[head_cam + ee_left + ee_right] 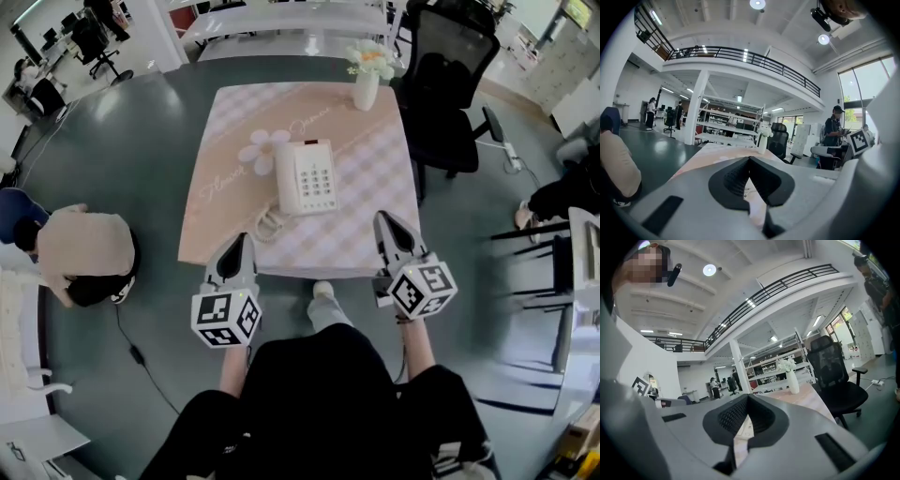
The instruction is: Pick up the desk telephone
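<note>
Presently both pairs are closed on nothing: my left fingers (733, 180) meet at the tips and my right fingers (736, 416) do the same.

The desk telephone (307, 176) lies flat at about the middle of the counter (375, 150), well apart from both pairs, which hover at the near edge, one towards each near corner. Its handset sits in the cradle on the left side of the body, with the keypad on the right.

Recommendation for the approach: part the fingers before they arrive. In my judgement the body is too broad for one pair, so I would take it from its left and right sides together and lift it level, so the handset stays seated. The coiled cord (269, 225) lies on the cloth just beside the telephone's near left corner, so the left pair should pass outside it to avoid a snag.

The counter is small and square under a pink checked cloth. A white vase of flowers (367, 80) stands at the far right corner, clear of the work. A black office chair (450, 84) stands to the right. A person (84, 253) crouches on the dark floor (141, 141) at the left. The room is an open hall with a railed upper gallery.
</note>
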The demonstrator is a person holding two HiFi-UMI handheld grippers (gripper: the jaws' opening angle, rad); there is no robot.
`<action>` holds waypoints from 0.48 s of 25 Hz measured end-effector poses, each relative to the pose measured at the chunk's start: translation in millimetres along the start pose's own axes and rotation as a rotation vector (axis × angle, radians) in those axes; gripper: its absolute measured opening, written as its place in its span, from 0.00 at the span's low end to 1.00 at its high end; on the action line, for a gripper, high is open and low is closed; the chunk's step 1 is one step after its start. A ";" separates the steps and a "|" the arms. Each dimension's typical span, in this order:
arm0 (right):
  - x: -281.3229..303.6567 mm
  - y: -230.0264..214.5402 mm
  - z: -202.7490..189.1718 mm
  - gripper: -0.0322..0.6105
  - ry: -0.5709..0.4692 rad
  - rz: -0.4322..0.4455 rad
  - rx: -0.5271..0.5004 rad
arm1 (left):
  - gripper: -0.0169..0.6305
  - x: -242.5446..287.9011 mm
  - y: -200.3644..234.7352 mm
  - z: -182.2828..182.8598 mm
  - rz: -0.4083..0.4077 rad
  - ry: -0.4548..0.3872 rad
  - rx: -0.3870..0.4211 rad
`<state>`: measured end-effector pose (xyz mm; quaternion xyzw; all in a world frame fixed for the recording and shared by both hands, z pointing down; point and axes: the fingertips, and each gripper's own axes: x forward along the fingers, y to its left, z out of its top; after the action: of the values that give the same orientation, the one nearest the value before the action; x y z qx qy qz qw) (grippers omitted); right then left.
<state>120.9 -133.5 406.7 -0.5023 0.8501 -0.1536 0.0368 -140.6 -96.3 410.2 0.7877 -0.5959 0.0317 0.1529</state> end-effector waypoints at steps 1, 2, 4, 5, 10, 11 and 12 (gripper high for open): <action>5.4 -4.4 1.4 0.04 0.006 0.003 0.000 | 0.02 5.8 -1.0 0.6 0.001 0.003 -0.003; 11.0 -8.4 2.6 0.04 0.012 0.006 0.002 | 0.02 11.6 -1.4 0.8 0.003 0.008 -0.007; 22.9 -15.2 3.3 0.04 0.025 0.016 0.008 | 0.02 22.8 -0.2 0.1 0.012 0.020 -0.018; 28.9 -18.4 2.6 0.04 0.032 0.021 0.011 | 0.02 28.3 0.9 -0.9 0.018 0.027 -0.023; 60.9 -34.9 -2.0 0.04 0.078 0.062 0.028 | 0.02 56.0 6.6 -4.3 0.052 0.050 -0.041; 67.8 -37.5 -2.6 0.04 0.091 0.070 0.028 | 0.02 61.5 8.1 -4.4 0.059 0.054 -0.045; 74.5 -40.2 -3.5 0.04 0.104 0.077 0.024 | 0.02 66.9 9.5 -4.9 0.066 0.059 -0.050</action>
<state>117.4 -215.1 428.8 -0.4599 0.8678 -0.1881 0.0048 -129.7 -159.4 432.3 0.7623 -0.6173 0.0450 0.1890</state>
